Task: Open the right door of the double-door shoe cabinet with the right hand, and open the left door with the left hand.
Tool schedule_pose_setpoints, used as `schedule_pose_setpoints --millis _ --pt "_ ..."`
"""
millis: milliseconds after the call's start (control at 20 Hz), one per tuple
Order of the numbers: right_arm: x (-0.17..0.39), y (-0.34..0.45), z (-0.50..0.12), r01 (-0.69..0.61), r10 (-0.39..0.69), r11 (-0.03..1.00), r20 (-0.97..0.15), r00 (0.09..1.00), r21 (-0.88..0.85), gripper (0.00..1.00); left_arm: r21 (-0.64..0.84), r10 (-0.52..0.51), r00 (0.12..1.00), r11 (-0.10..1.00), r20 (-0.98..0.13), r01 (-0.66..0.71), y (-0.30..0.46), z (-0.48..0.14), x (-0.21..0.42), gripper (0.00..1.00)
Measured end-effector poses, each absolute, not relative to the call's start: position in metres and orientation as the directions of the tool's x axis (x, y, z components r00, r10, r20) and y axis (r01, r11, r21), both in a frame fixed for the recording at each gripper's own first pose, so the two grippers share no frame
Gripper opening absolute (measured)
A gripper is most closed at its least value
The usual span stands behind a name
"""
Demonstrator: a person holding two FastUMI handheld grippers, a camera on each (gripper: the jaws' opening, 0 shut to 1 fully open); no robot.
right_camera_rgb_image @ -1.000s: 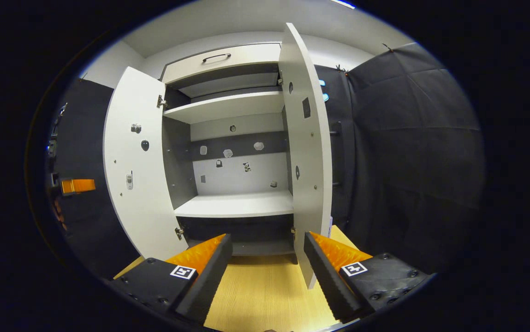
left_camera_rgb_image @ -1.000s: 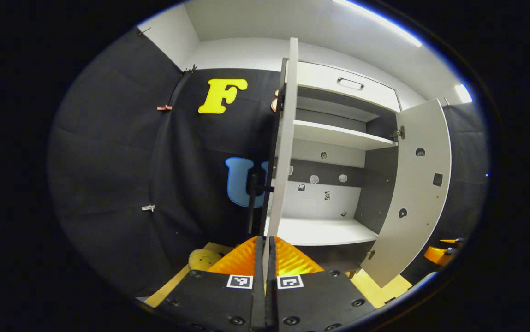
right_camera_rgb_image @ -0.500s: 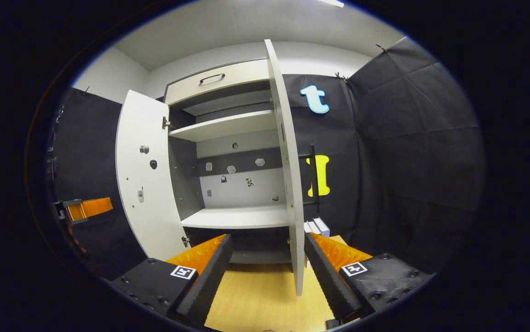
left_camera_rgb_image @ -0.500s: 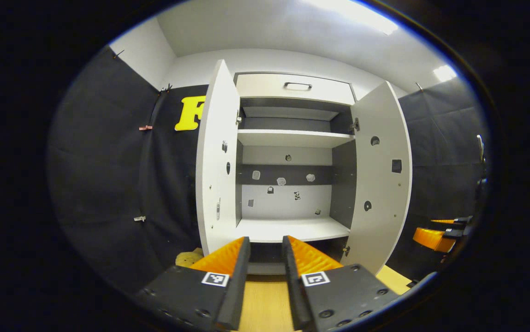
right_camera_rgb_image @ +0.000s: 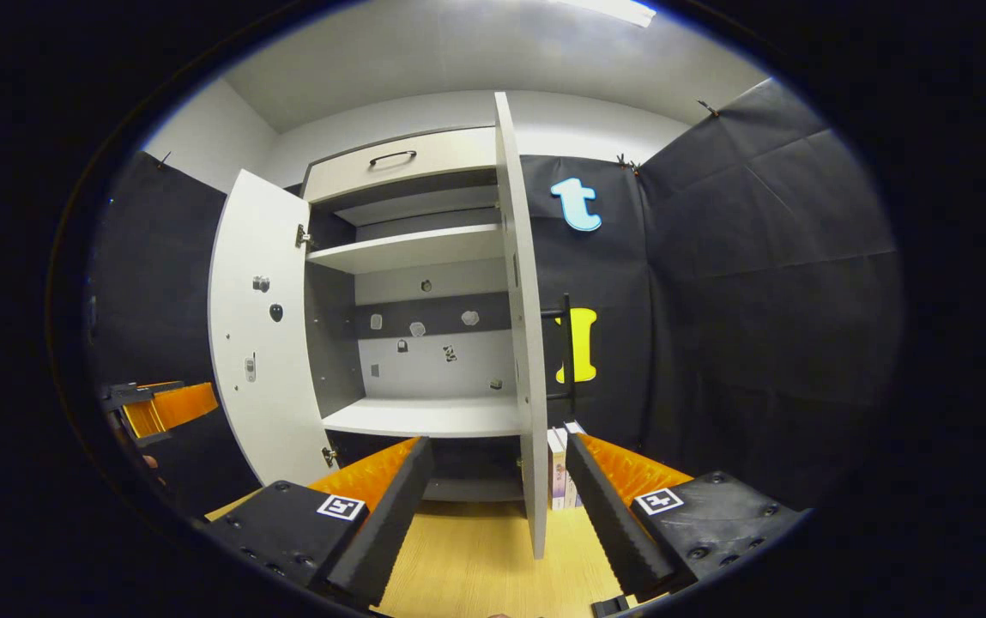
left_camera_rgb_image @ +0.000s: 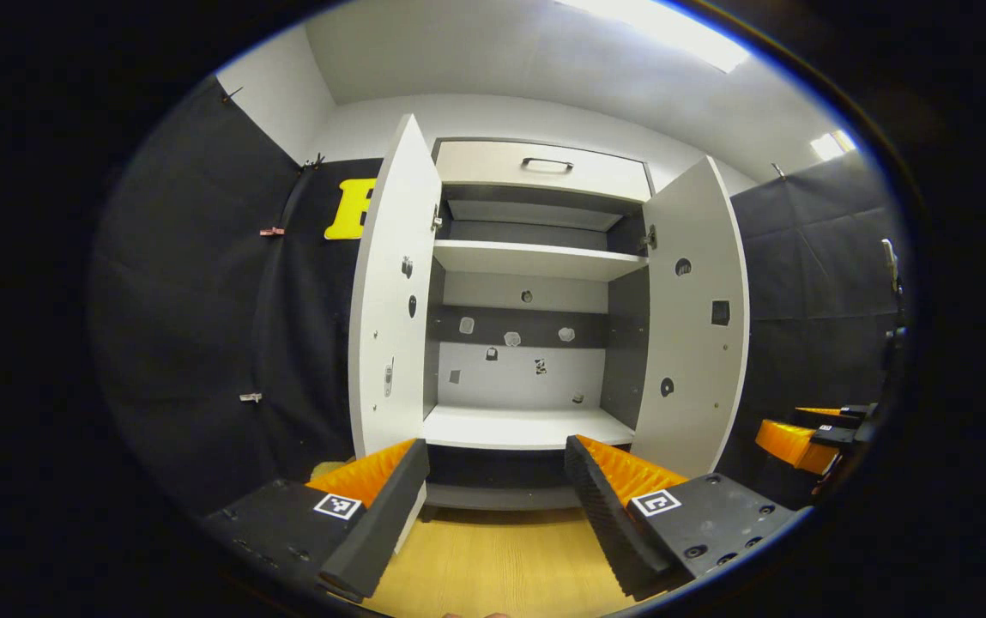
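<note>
cabinet (left_camera_rgb_image: 535, 163): flat white panels, dark back band, ahead on wood floor | left door (left_camera_rgb_image: 394, 283) and right door (left_camera_rgb_image: 698, 309) swung wide | left gripper (left_camera_rgb_image: 493, 506) and right gripper (right_camera_rgb_image: 497, 506): ridged fingers spread, holding nothing, apart from the doors

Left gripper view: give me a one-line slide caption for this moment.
Both cabinet doors, left door and right door, stand open on bare shelves; the left tongs hang open and clear in front.

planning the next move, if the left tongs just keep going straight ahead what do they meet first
Probably nothing soon: the left tongs, open, aim between the left door and right door, towards the bottom shelf's front edge. Depth is unclear.
</note>
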State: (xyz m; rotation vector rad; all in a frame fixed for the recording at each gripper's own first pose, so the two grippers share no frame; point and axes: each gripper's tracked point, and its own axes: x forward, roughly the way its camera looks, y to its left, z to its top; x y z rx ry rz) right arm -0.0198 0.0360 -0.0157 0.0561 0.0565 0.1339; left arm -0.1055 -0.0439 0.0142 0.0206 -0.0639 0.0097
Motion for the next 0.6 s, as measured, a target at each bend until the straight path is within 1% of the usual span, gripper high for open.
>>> schedule_pose_setpoints --millis 50,100,150,350,600 --pt "-0.020 0.039 -0.018 -0.131 0.134 0.990 -0.056 0.989 0.058 1.00 0.022 0.008 0.998 1.000 0.060 -0.010 -0.041 0.013 -0.105 0.98" --pt "-0.021 0.043 -0.020 -0.126 0.129 0.990 -0.056 0.990 0.056 1.00 0.024 0.010 0.998 1.000 0.055 -0.011 -0.039 0.011 -0.105 0.98" --pt "-0.021 0.045 -0.022 -0.123 0.126 0.991 -0.056 0.990 0.057 0.98 0.025 0.014 0.999 1.000 0.050 -0.015 -0.036 0.010 -0.105 0.98" --pt "-0.021 0.053 -0.026 -0.108 0.112 0.992 -0.060 0.992 0.060 0.98 0.025 0.001 0.999 1.000 0.050 -0.003 -0.033 0.009 -0.110 0.98" --pt "-0.014 0.058 -0.012 -0.093 0.094 0.994 -0.019 0.995 0.055 0.98 0.013 -0.002 1.000 1.000 0.031 0.002 -0.027 0.002 -0.116 0.98"
